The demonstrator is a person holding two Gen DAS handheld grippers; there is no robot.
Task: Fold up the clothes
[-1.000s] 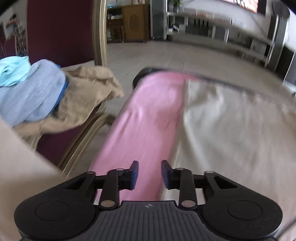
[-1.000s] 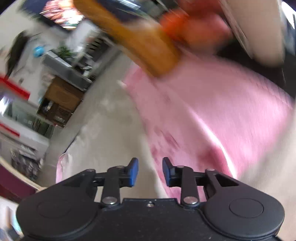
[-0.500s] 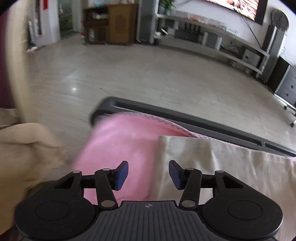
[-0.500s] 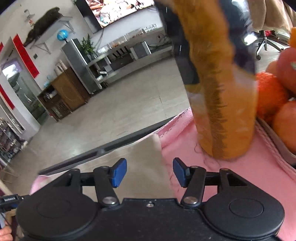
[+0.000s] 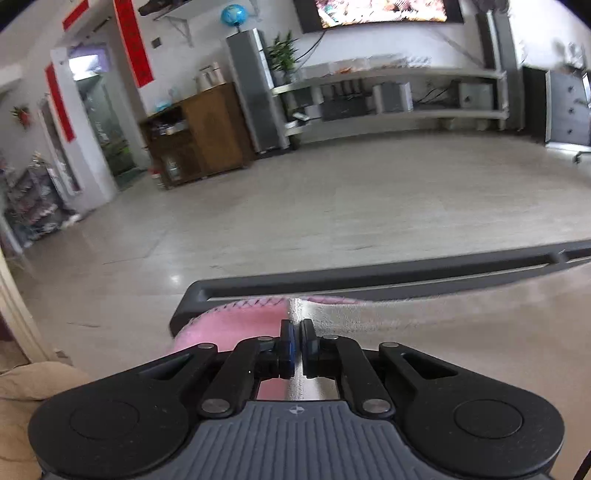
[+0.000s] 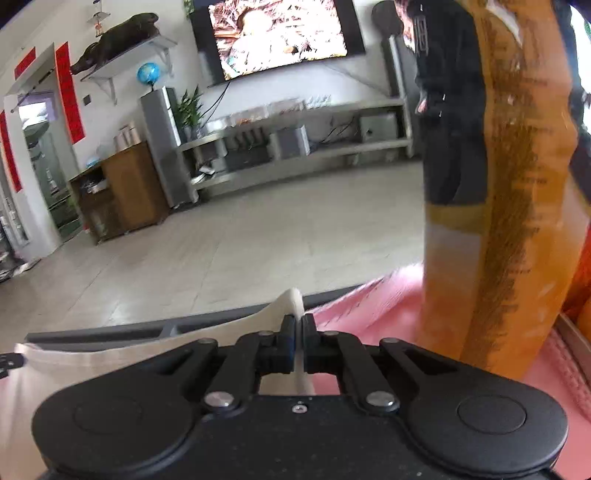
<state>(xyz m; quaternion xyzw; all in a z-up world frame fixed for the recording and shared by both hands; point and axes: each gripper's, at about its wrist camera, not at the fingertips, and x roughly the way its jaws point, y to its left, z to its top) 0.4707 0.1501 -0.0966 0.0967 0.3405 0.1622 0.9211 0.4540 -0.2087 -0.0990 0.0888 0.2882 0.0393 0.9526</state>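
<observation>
Pinching the far edge of the beige cloth (image 5: pixel 461 332) at the lower centre of each view, the left gripper (image 5: pixel 295 343) and right gripper (image 6: pixel 298 341), both clamped on fabric over the pink bench (image 6: pixel 373 299), seem set for an even lift and fold.

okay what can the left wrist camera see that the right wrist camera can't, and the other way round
Only the left wrist view shows the left tool, shut on the left corner of the beige garment, and a crumpled tan cloth at lower left.

Only the right wrist view shows the right tool, shut on the garment's lifted right corner, the tall orange package standing on the pink cover, and a dark figurine on the wall shelf.

Both show the beige garment, the pink cover, the dark table edge, the television, the globe and the wooden cabinet.
</observation>
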